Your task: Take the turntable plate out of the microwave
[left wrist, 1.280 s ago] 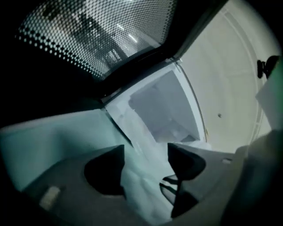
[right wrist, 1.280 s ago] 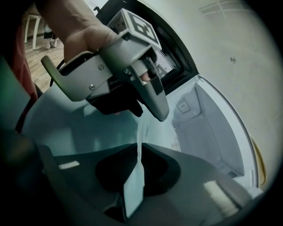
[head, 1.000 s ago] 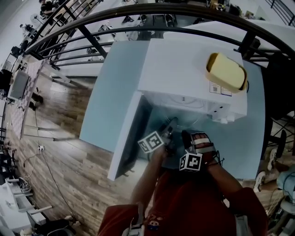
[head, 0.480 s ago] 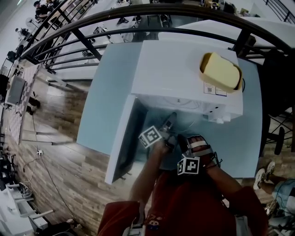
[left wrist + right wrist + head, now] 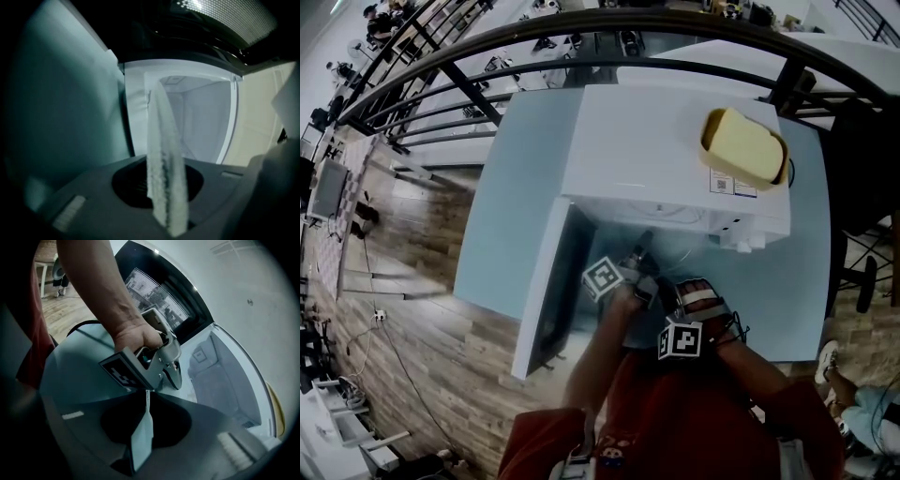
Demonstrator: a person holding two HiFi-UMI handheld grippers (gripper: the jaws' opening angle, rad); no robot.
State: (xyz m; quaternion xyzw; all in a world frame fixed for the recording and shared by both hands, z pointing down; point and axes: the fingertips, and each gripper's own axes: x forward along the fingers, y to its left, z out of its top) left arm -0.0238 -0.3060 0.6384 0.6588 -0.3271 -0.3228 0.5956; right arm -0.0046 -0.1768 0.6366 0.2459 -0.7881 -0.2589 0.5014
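One microwave (image 5: 656, 150), door (image 5: 546, 281) swung left; one yellow tub (image 5: 742, 145) on top. Two grippers: left gripper (image 5: 157, 93) at cavity mouth, jaws just closing together, turntable plate not discernible there; right gripper (image 5: 146, 397) pinched together, empty.

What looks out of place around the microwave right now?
Only a yellow container sitting on top of the microwave, near its right end; it could slide if the microwave is jostled. Nothing looks spilled or damaged.

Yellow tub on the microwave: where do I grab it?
Pinch the tub's near long rim, coming down from above at the front right. It lies flat and skewed near the microwave's right front corner, probably too wide to span.
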